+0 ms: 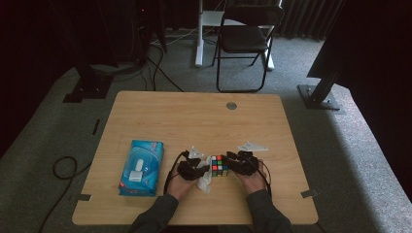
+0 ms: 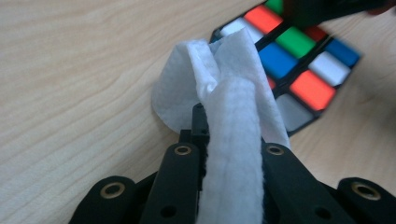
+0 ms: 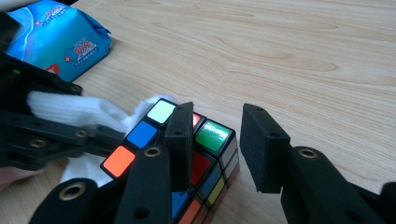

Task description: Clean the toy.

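Pale wood desk (image 1: 160, 116) carries a scrambled colour cube (image 3: 187, 158); left tool (image 2: 229, 154) pinches a white wipe (image 2: 224, 121) against it, right tool (image 3: 215, 140) presses one pad on the cube's top, the other pad standing clear beside it.

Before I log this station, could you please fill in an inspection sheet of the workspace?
Surface: wooden table, mostly bare, with a round grommet near the far edge.
Job's things: puzzle cube on the table; white wipe against its side.
Clutter: blue wipes pack at the left.
Grippers: left gripper shut on the white wipe; right gripper jaws apart, one over the cube's top, the other clear beside it.
Cables: gripper cable loops over the table; floor cable on the left.
Surroundings: folding chair on grey carpet.
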`<state>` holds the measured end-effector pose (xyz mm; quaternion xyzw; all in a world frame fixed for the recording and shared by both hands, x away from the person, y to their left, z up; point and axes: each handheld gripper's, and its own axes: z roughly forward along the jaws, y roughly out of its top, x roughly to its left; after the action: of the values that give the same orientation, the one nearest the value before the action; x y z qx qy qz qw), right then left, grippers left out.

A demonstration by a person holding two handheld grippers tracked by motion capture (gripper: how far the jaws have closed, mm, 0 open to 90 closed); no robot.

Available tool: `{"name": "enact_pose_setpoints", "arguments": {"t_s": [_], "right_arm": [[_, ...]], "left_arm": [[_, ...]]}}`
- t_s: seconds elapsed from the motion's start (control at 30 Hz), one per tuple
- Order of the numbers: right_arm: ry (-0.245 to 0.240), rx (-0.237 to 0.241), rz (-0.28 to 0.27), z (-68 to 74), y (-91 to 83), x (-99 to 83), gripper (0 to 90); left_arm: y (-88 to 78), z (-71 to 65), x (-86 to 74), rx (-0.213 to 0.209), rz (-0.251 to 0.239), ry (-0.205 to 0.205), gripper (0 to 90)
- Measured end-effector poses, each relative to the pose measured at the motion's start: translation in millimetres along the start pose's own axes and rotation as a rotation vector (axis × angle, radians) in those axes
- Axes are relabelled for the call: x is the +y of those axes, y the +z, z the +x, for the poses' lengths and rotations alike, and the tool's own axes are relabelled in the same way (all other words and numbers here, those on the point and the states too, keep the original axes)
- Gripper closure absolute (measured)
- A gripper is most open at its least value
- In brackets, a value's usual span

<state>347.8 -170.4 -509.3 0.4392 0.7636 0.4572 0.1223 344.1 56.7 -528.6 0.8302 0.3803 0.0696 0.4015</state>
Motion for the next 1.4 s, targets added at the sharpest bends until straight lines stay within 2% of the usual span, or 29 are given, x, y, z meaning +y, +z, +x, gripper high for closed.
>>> {"name": "enact_pose_setpoints", "arguments": {"t_s": [0.17, 0.33, 0.47, 0.77, 0.83, 0.87, 0.93, 1.0, 1.1, 1.23, 1.3, 1.4], "right_arm": [[0.002, 0.0, 0.0, 0.1, 0.0, -0.1, 64.9], [0.002, 0.0, 0.0, 0.0, 0.0, -0.2, 64.9], [0.001, 0.0, -0.001, -0.1, 0.0, -0.3, 64.9], [0.002, -0.002, -0.002, 0.4, -0.1, -0.4, 65.0], [0.002, -0.002, -0.001, 0.3, -0.1, -0.4, 65.0], [0.002, -0.001, -0.001, 0.2, -0.1, -0.4, 65.0], [0.002, 0.001, -0.001, 0.0, -0.1, -0.4, 65.1], [-0.002, 0.001, -0.001, 0.1, -0.1, -0.3, 65.5], [-0.007, 0.0, -0.002, 0.6, -0.1, -0.3, 66.0], [-0.003, 0.009, -0.001, -0.2, -0.1, -0.4, 66.6], [-0.002, 0.026, -0.001, 0.0, 0.8, -0.5, 66.6], [-0.028, 0.05, 0.001, 3.8, 2.8, -0.4, 66.6]], "left_arm": [[-15.5, -4.8, 5.8, -0.03, -0.045, 0.004, 83.7], [-20.7, -7.9, 6.0, -0.06, -0.04, 0.009, 83.6], [-18.8, -7.7, 4.4, -0.062, -0.032, 0.009, 83.7], [0.5, -2.4, -7.2, -0.037, 0.018, -0.011, 83.6], [6.9, -2.2, -9.7, -0.016, 0.042, 0.001, 83.6], [8.4, -1.7, -10.5, -0.014, 0.033, 0.008, 83.8], [9.6, -0.6, -6.9, 0.009, 0.041, -0.003, 83.7], [11.2, 0.7, -3.0, 0.023, 0.054, 0.004, 83.7], [11.7, 1.5, -2.5, 0.023, 0.052, 0.0, 83.7], [5.1, 13.3, 4.7, 0.013, 0.005, -0.029, 83.8], [3.7, 15.8, 8.9, 0.017, -0.007, -0.034, 83.8], [3.0, 19.6, 14.9, 0.027, -0.026, -0.04, 83.9]]}}
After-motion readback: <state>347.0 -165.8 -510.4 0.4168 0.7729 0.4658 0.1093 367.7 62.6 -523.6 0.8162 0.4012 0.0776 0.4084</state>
